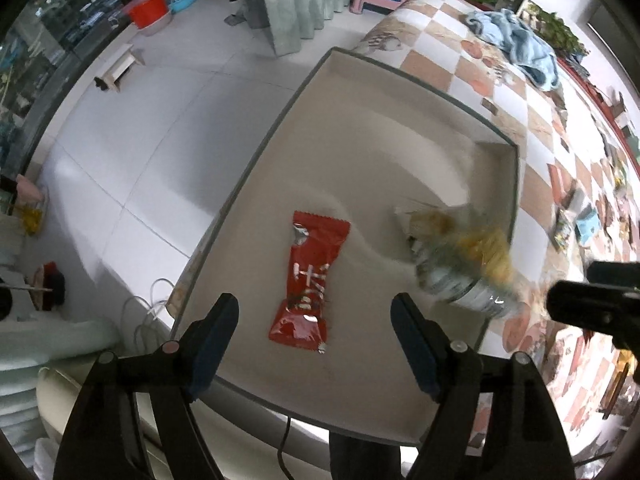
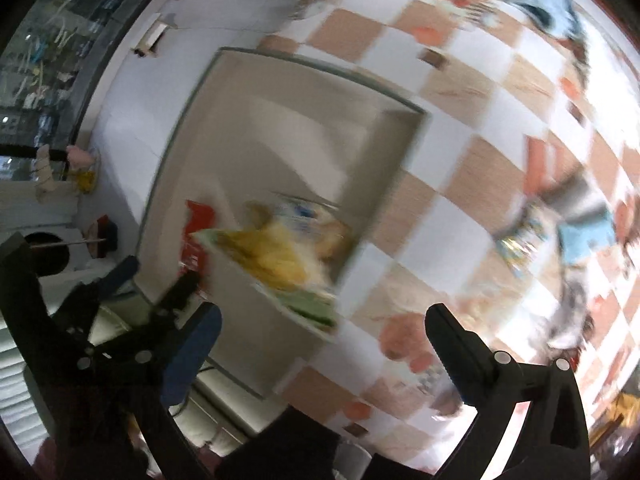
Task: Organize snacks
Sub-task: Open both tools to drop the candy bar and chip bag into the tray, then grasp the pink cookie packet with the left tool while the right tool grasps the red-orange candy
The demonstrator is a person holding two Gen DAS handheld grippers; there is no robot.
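A shallow beige tray [image 1: 360,128] sits at the edge of the checkered table. A red snack packet [image 1: 310,278] lies flat in it. A yellow snack bag [image 1: 464,256], blurred, is at the tray's right side, apart from both grippers. My left gripper [image 1: 316,324] is open and empty, just above the red packet's near end. My right gripper [image 2: 320,332] is open and empty, near the yellow bag [image 2: 276,256] over the tray's right rim [image 2: 384,184]. The red packet [image 2: 198,232] shows partly behind the bag. The right wrist view is motion-blurred.
The checkered tablecloth [image 1: 532,128] carries a blue cloth [image 1: 516,46] at the far end and several more snack packets [image 1: 580,220] on the right. White tiled floor [image 1: 152,152] lies left of the tray, with a small wooden stool [image 1: 120,66] and a red bucket [image 1: 148,10].
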